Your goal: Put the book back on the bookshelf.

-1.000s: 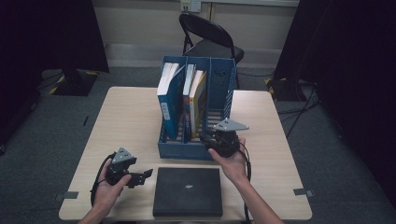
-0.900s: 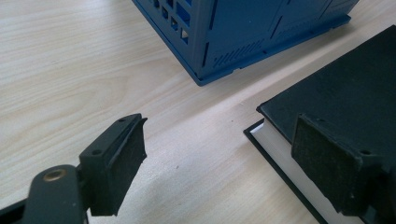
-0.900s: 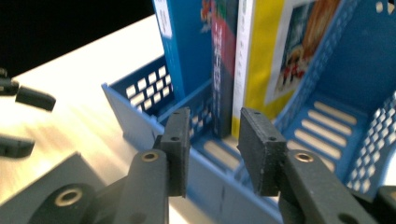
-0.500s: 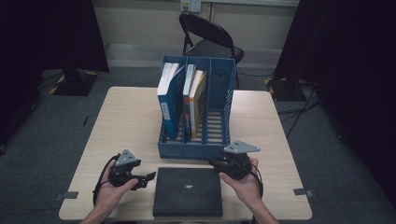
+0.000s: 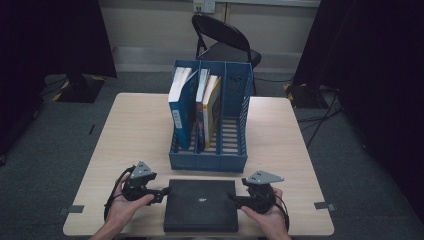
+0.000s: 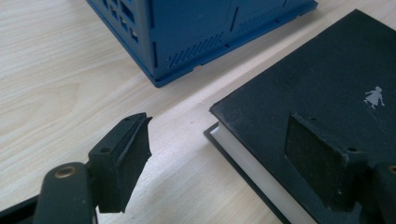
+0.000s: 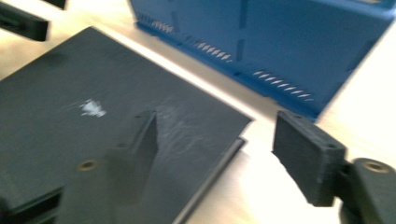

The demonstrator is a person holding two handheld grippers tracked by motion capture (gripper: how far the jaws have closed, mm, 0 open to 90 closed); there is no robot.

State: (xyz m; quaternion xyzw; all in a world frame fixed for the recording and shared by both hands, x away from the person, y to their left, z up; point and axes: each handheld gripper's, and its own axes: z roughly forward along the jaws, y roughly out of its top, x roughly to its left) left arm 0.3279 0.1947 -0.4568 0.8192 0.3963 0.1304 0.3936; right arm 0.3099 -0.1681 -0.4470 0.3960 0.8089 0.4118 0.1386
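Note:
A black book [image 5: 201, 205] with a small white emblem lies flat near the table's front edge. At its left edge my left gripper [image 5: 161, 191] is open; in the left gripper view [image 6: 219, 126] the book's corner [image 6: 299, 79] lies between jaws that have just been closing a little, with neither pad pressing on it. At its right edge is my right gripper [image 5: 234, 199], also open. Its jaws [image 7: 217, 126] have just been opening and straddle the book's other near corner [image 7: 196, 126] without gripping it.
Just behind the book stands a blue three-slot file rack [image 5: 209, 161]. It holds a blue book [image 5: 181, 107] and a yellow one [image 5: 213, 105], and its right slot is empty. A black folding chair [image 5: 225, 42] is beyond the table. Bare wood lies on both sides of the rack.
My right hand has come down from in front of the rack to the table at the book's right edge. The left hand has barely moved.

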